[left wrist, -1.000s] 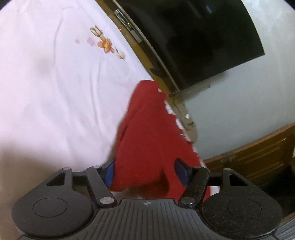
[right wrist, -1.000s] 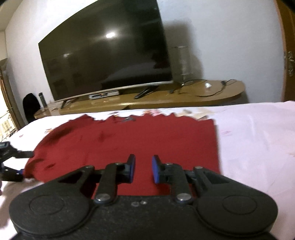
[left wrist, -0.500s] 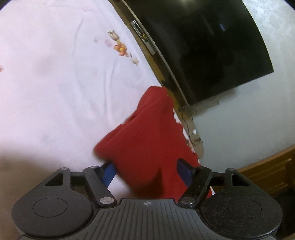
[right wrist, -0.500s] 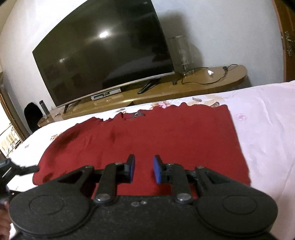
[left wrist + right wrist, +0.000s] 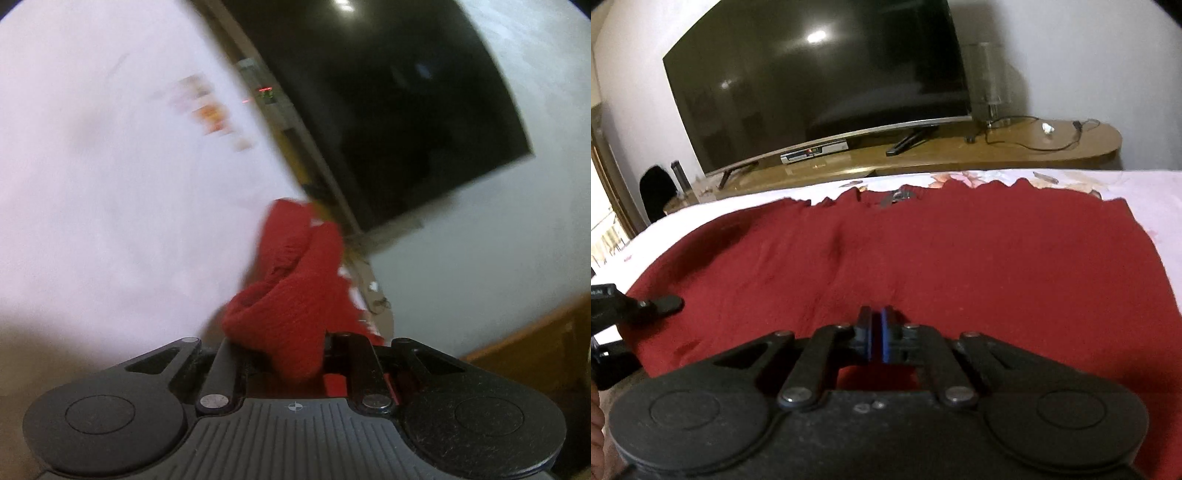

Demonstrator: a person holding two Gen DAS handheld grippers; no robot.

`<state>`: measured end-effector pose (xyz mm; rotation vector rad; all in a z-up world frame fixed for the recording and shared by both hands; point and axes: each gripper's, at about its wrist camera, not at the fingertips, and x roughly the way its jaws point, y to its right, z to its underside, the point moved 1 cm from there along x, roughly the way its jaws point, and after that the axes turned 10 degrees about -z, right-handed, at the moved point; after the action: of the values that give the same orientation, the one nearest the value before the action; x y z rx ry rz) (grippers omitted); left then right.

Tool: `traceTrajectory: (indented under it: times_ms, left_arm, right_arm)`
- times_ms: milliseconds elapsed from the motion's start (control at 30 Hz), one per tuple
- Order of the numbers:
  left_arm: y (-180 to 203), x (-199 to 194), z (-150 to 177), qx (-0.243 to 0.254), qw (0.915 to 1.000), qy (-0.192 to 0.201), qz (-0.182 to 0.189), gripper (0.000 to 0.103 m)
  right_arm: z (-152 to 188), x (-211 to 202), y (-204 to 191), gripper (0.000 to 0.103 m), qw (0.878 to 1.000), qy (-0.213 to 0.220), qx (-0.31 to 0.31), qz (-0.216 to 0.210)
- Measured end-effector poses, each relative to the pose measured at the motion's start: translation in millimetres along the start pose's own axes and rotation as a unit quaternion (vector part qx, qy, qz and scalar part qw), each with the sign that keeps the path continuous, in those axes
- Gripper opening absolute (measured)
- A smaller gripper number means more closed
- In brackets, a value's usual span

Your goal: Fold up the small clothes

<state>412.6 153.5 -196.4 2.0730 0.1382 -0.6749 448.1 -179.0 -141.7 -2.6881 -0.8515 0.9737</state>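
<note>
Red garment [image 5: 960,254] lies spread on the pale bedsheet [image 5: 92,184], near the television [image 5: 820,81]; left gripper [image 5: 291,354] has just clamped its bunched left edge, right gripper [image 5: 874,332] pinches its near hem (no legible writing anywhere)

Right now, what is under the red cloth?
The red cloth lies spread on a pale pink bedsheet with flower prints. The sheet shows around its edges; whatever lies directly beneath the cloth is covered.
</note>
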Motion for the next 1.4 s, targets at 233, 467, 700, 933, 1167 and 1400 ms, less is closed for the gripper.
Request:
traceTrajectory:
  times_ms: [233,467,700,933,1167,1400]
  left_arm:
    - [151.3,-1.5,8.9,0.206,0.9709,-0.011,0.122,0.013]
    - [234.5,86.7,138.5,0.391,0.8985,-0.152,0.129,0.013]
    - [234.3,38.7,174.5,0.451,0.8723,-0.118,0.147,0.08]
    - [182.8,20.7,71.6,0.343,0.935,-0.055,0.074,0.079]
    - [129.5,58.5,32.0,0.239,0.9664,-0.095,-0.004,0.079]
    - [133.5,86.2,47.0,0.237,0.965,-0.111,-0.021,0.079]
  right_arm:
    - [2.6,-13.4,24.2,0.003,0.996,0.02,0.081,-0.035]
    - [19.7,-114.6,113.4,0.023,0.95,0.149,0.273,-0.01]
    - [37.4,-187.0,156.0,0.06,0.939,0.182,0.291,0.001]
    - [24.8,-170.6,140.4,0.06,0.953,0.15,0.258,-0.058]
    - [11.3,-111.8,128.7,0.055,0.954,0.058,0.281,-0.086]
    - [-1.0,-92.3,109.6,0.012,0.966,0.047,0.243,-0.078]
